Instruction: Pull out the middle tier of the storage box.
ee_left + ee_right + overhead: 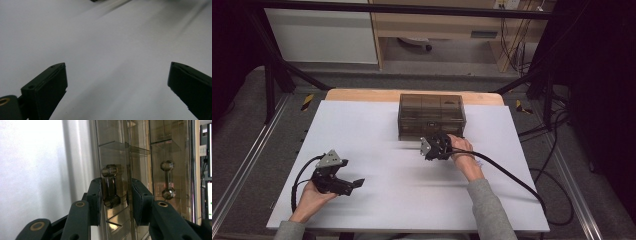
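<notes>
A white table top [377,150] on a wooden board, whose edge shows along the far side, carries one thing: a smoky transparent drawer box [431,115], standing near the far edge, slightly right of centre.

The box [432,116] at the far middle of the table is smoky brown and see-through; its shelves [117,145] and drawer fronts carry the same tint. The handles [110,186] on the drawers are clear brown bars with darker knobs at each end. The table top [377,150] is plain white with no pattern, and a pale wood strip [362,95] runs along its far edge. Both grippers, left [353,184] and right [432,145], are black, with brass-coloured rivets [80,204] at the joints and a grey plate [332,159] on top. Their cables [507,175] are black. The sleeves [489,210] are grey. The floor [242,145] around is grey, with yellow-and-black tape marks [307,101] at the table's far corners.
</notes>
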